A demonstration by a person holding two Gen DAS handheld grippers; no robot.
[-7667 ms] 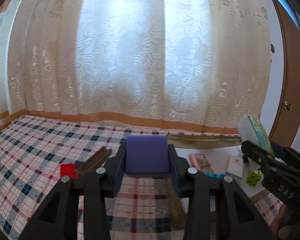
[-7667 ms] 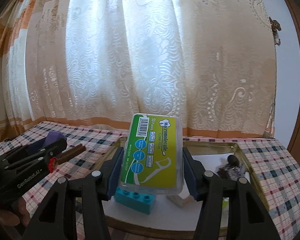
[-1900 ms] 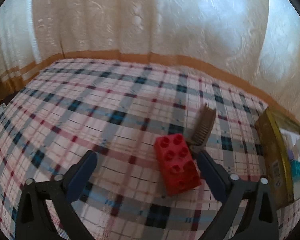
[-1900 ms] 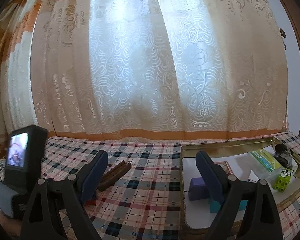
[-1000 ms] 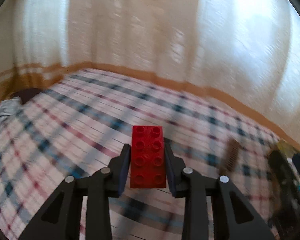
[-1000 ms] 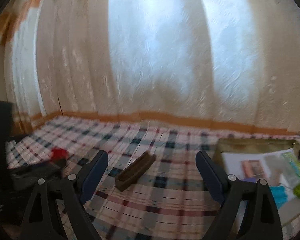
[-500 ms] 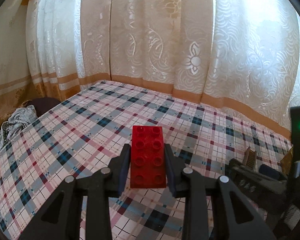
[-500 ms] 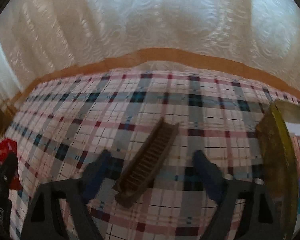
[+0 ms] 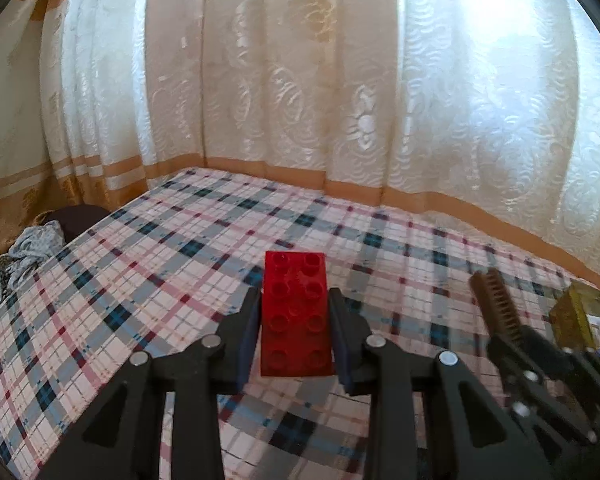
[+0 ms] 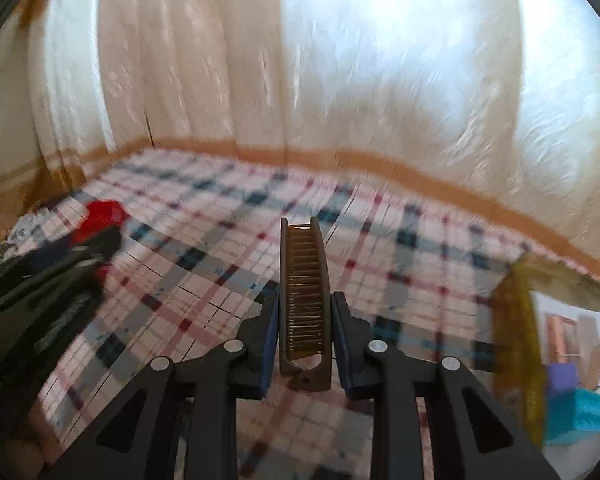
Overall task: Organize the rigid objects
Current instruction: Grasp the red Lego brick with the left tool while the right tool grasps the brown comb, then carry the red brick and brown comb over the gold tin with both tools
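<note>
My left gripper (image 9: 295,312) is shut on a red studded brick (image 9: 296,312) and holds it above the plaid tablecloth. My right gripper (image 10: 305,320) is shut on a brown folding comb (image 10: 305,300), lifted off the cloth. The comb (image 9: 496,308) and the right gripper also show at the right of the left wrist view. The red brick (image 10: 102,216) and the left gripper show blurred at the left of the right wrist view. A gold-rimmed tray (image 10: 514,344) lies at the right and holds a purple block (image 10: 562,376) and a teal brick (image 10: 580,408).
The plaid tablecloth (image 9: 180,272) covers the table. Lace curtains (image 9: 300,80) hang behind it. A grey crumpled cloth (image 9: 24,248) lies off the table's left edge. The tray's corner (image 9: 572,316) shows at the far right of the left wrist view.
My right gripper has closed on the comb and lifted it from the cloth. My left gripper still holds the red brick, barely moved.
</note>
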